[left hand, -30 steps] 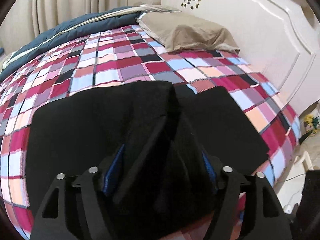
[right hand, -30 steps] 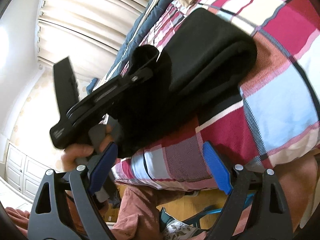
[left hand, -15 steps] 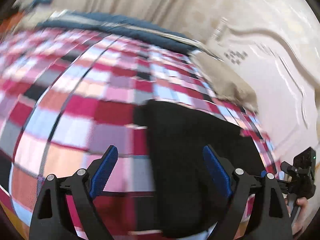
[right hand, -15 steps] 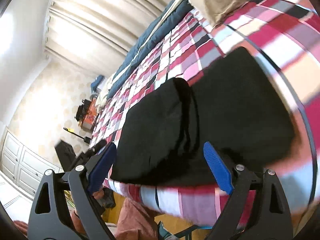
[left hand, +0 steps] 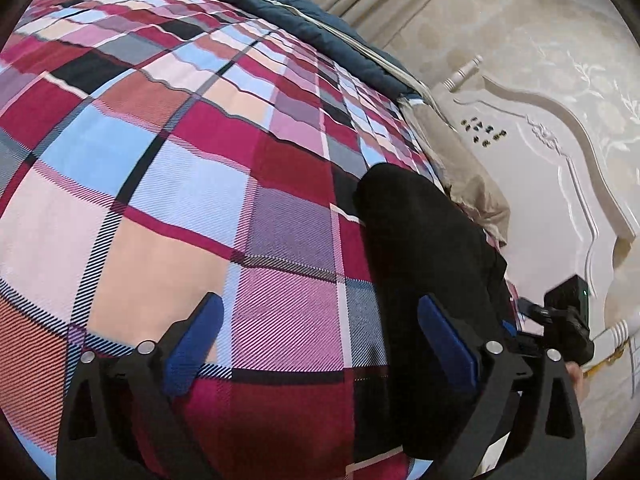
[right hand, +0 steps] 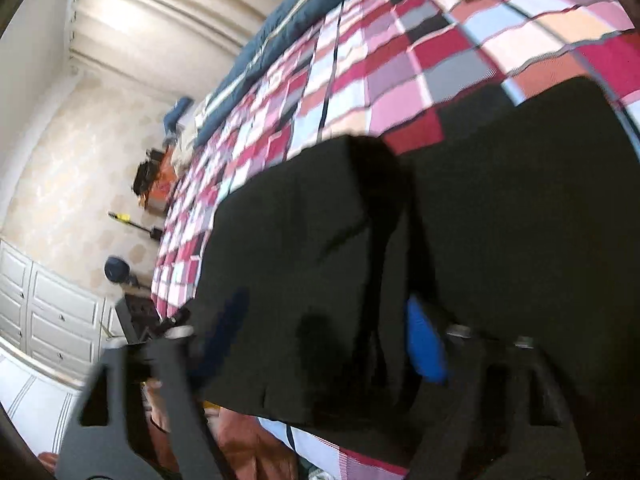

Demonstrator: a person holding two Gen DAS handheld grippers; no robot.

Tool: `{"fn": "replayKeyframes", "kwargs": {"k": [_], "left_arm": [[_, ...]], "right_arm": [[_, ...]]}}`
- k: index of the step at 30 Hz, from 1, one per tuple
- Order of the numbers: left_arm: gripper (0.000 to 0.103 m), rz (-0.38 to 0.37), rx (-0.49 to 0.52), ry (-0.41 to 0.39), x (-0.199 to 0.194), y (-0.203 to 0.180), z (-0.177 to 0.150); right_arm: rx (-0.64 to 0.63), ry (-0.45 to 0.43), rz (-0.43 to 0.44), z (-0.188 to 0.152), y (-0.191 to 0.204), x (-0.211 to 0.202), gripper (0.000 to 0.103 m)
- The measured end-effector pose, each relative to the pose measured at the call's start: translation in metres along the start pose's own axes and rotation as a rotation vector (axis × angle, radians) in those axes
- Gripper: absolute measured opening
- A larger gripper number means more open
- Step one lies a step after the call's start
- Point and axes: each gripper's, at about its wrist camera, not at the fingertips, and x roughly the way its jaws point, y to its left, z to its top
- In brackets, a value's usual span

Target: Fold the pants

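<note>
The left gripper (left hand: 320, 332) hangs just above a bed covered in a plaid bedspread (left hand: 168, 184) of red, pink, pale blue and peach squares. Its two blue-padded fingers (left hand: 192, 340) are spread wide with nothing between them except the bedspread below. The black pants (left hand: 416, 264) lie to the right of this gripper, a dark folded bundle whose near edge passes behind the right finger pad. Beyond the pants, farther right, sit a tan pillow (left hand: 476, 192) and a white carved headboard (left hand: 560, 184). A dark blue quilt (left hand: 320, 20) runs along the far side of the bed.

The right gripper (right hand: 324, 340) is directly over the pants (right hand: 500, 220), which fill most of its view as a broad black mass on the bedspread (right hand: 360, 80). This view is blurred. Its blue pads stand wide apart, with folds of black cloth lying between and under them; whether either pad touches the cloth cannot be told. White cabinets (right hand: 48, 320) stand far left.
</note>
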Motion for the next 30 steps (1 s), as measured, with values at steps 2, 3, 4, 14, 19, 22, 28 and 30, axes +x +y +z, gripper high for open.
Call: {"fn": "replayKeyframes", "kwargs": {"k": [2, 3, 4, 14, 19, 22, 28, 30], "left_arm": [[0.097, -0.007, 0.000, -0.007, -0.002, 0.002, -0.001], [0.097, -0.018, -0.008, -0.017, -0.003, 0.004, -0.001], [0.097, -0.024, -0.007, -0.023, -0.003, 0.006, -0.002], [0.097, -0.005, 0.050, -0.010, 0.000, 0.001, -0.004], [0.097, 0.014, 0.065, -0.005, 0.001, -0.002, -0.004], [0.097, 0.028, 0.070, -0.004, 0.001, -0.004, -0.006], [0.097, 0.072, 0.095, 0.000, 0.003, -0.009, -0.007], [0.097, 0.082, 0.096, 0.000, 0.004, -0.010, -0.007]], "right_arm": [[-0.001, 0.018, -0.013, -0.001, -0.001, 0.004, 0.040], [0.001, 0.022, -0.014, -0.001, -0.001, 0.005, 0.035], [0.000, 0.027, -0.013, -0.001, 0.000, 0.005, 0.028], [-0.102, -0.094, 0.008, 0.006, 0.036, -0.037, 0.011], [-0.105, -0.166, -0.043, 0.011, 0.026, -0.079, 0.011], [-0.074, -0.183, -0.082, 0.009, 0.004, -0.098, 0.007], [0.003, -0.188, -0.115, -0.001, -0.036, -0.109, 0.004], [0.023, -0.170, -0.113, -0.004, -0.046, -0.104, 0.004]]}}
